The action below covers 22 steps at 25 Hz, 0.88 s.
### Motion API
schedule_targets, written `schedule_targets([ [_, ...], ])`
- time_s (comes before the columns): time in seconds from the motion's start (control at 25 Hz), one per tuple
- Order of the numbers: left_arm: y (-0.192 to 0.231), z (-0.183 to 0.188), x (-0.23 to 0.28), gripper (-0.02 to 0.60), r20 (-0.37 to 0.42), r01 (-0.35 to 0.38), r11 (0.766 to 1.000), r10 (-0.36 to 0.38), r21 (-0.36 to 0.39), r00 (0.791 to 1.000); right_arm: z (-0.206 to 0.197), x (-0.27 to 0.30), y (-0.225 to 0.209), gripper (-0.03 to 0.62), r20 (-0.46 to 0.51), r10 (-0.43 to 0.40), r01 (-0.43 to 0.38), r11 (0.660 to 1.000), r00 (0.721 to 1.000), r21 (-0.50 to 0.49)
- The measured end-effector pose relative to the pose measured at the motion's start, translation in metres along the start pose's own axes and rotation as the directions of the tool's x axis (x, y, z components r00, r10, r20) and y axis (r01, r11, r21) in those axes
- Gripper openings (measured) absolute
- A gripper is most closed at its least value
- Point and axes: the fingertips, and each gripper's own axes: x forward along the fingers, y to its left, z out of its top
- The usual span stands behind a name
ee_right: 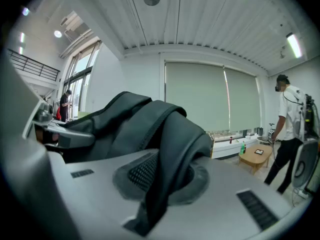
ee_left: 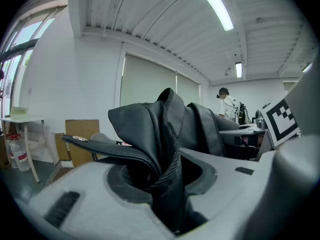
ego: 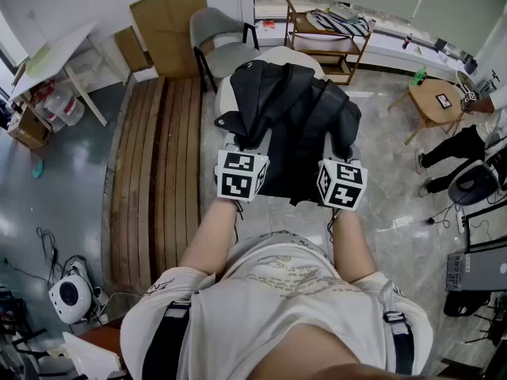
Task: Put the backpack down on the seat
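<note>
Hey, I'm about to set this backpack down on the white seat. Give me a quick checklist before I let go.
1. Grip of the left tongs on a strap of the backpack: ok, clamped.
2. Grip of the right tongs on a padded strap: ok, clamped.
3. Backpack lined up over the seat: ok in the head view.
4. Backpack's weight resting on the seat: cannot tell.
5. Seat surface free underneath: cannot tell, the backpack covers it.
</note>
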Motion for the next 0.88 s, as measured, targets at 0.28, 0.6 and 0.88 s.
schedule_targets([
  [0.28, 0.005, -0.006, -0.008, 0.141, -0.008, 0.007, 1.0, -0.007, -0.009, 1.0, -0.004, -0.003, 0.01, 0.054, -0.007, 0.004, -0.004, 1.0, 1.0, -0.005],
  [0.6, 0.011, -0.012, -0.01, 0.141, -0.018, 0.023, 1.0, -0.023, -0.017, 1.0, -0.009, -0.005, 0.019, 0.054, -0.02, -0.008, 0.008, 1.0, 1.0, -0.005],
  [0.88, 0.018, -0.01, -0.015, 0.14, 0.003, 0.031, 0.999, -0.031, -0.017, 1.0, -0.005, -0.008, 0.028, 0.054, -0.007, -0.022, 0.022, 1.0, 1.0, -0.003],
])
